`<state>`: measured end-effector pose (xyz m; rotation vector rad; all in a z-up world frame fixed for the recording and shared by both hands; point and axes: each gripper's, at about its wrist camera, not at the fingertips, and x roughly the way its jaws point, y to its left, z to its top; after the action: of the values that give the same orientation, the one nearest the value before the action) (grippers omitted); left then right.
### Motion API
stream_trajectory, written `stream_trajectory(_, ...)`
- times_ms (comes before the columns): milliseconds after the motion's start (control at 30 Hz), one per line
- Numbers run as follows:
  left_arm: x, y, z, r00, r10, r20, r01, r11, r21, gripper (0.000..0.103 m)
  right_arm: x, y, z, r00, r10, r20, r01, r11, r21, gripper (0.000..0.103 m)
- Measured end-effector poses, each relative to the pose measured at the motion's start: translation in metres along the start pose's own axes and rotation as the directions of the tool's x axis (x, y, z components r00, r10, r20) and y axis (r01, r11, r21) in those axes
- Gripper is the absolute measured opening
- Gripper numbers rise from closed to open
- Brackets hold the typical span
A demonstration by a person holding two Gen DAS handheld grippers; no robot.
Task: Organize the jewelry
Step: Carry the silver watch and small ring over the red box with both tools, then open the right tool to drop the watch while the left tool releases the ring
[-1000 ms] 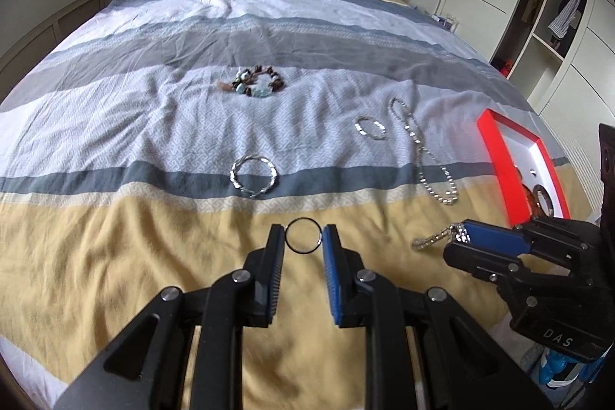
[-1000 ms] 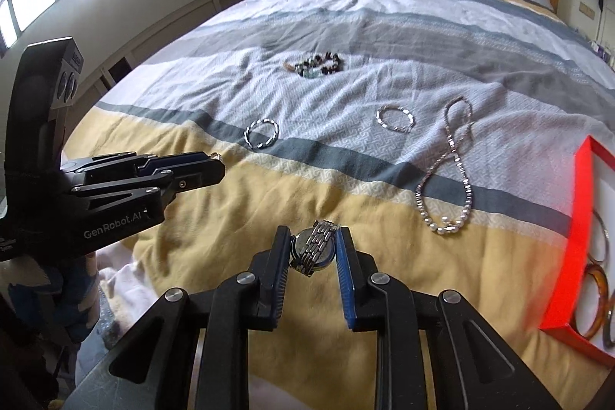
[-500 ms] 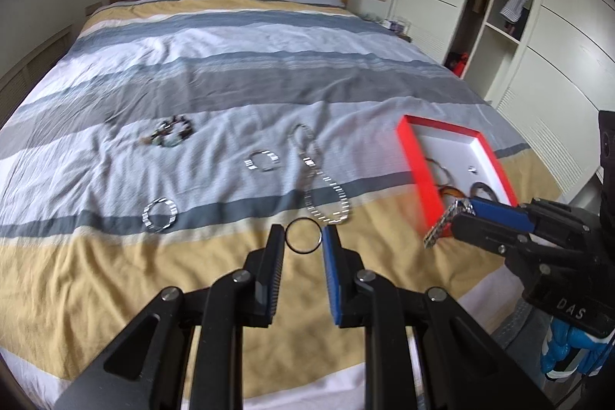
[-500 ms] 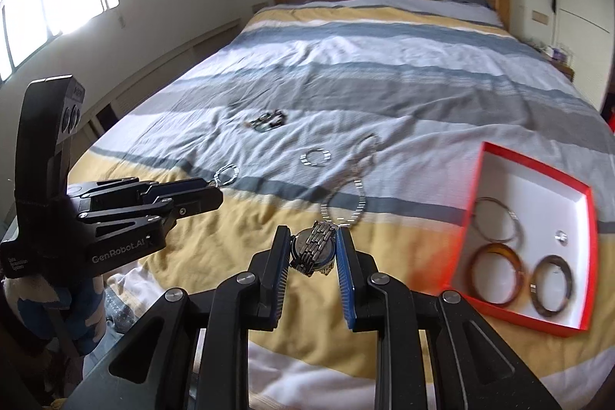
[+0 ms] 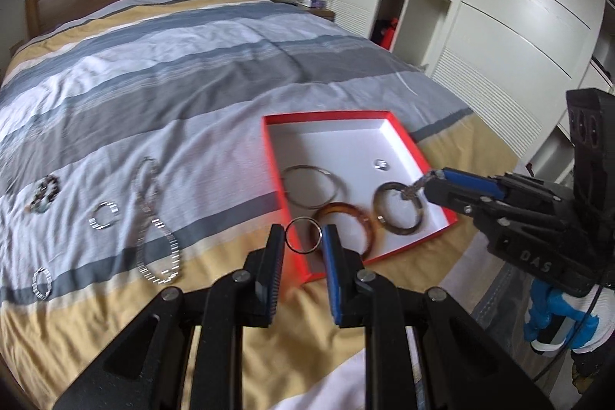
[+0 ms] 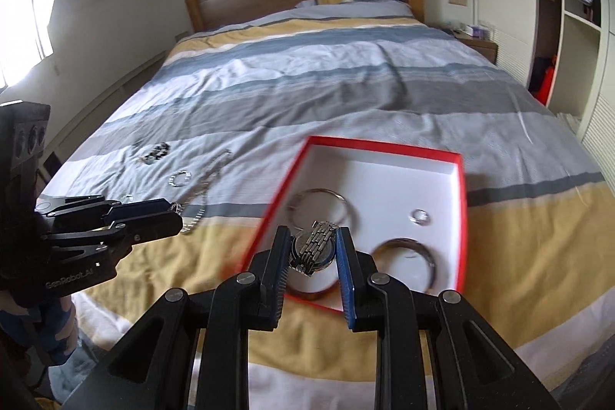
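Left to right, risks as I see them.

Loose on the bedspread (image 5: 215, 72), left of the box: bead bracelet (image 5: 45, 193), two small silver bracelets (image 5: 104, 215) (image 5: 41, 281), long chain necklace (image 5: 153, 229). Not a problem now, but the soft cover gives under the tips, so I expect those pickups to snag fabric.

My left gripper (image 5: 303, 237) pinches a thin ring (image 5: 303, 234) edge-on between the pads. It sits over the near left corner of the red box (image 5: 269, 156), right above the wall. If I let go here, my guess is it lands on the rim and rolls onto the yellow stripe. Needs to go further in first.

Box already holds a thin silver bangle (image 5: 309, 191), an amber bangle (image 5: 348, 218), a grey bangle (image 5: 399, 208) and a small ring (image 5: 381, 163). Dropping on top could tangle or bounce.

My right gripper (image 6: 313, 250) clamps a steel watch (image 6: 313, 248) by the case, band folded against it. It's over the near part of the box, above the bangles. The band could slip or swing out on release and catch a pad.

Frames are blurred; both hands close together, so a clash is possible.
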<state>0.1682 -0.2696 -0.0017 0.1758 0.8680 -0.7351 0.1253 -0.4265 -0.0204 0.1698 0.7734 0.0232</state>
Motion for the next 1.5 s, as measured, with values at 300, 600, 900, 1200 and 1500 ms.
stream_trajectory(300, 0.073, -0.041, 0.006, 0.992, -0.023, -0.127, 0.031, 0.997, 0.065, 0.019, 0.045, -0.047, -0.016, 0.997, -0.011, -0.074, 0.014, 0.999, 0.033, 0.024)
stream_trajectory(600, 0.114, -0.040, -0.006, 0.978, -0.001, -0.211, 0.012, 0.999, 0.049, 0.019, 0.073, -0.066, -0.028, 0.992, 0.000, -0.126, 0.007, 0.999, 0.051, 0.024)
stream_trajectory(900, 0.126, -0.029, -0.016, 0.969, 0.000, -0.246, 0.001, 1.000, 0.004, 0.019, 0.084, -0.072, -0.034, 0.986, -0.004, -0.169, 0.012, 0.999, 0.043, 0.024)
stream_trajectory(1200, 0.128, -0.030, -0.014, 0.965, 0.016, -0.261, -0.018, 1.000, -0.002, 0.020, 0.087, -0.069, -0.034, 0.979, -0.037, -0.200, 0.039, 0.999, 0.009, 0.026)
stream_trajectory(1500, 0.103, -0.030, -0.010, 0.972, 0.034, -0.231, -0.037, 0.999, -0.009, 0.029, 0.064, -0.070, -0.031, 0.982, -0.073, -0.176, 0.079, 0.996, 0.029, 0.035)
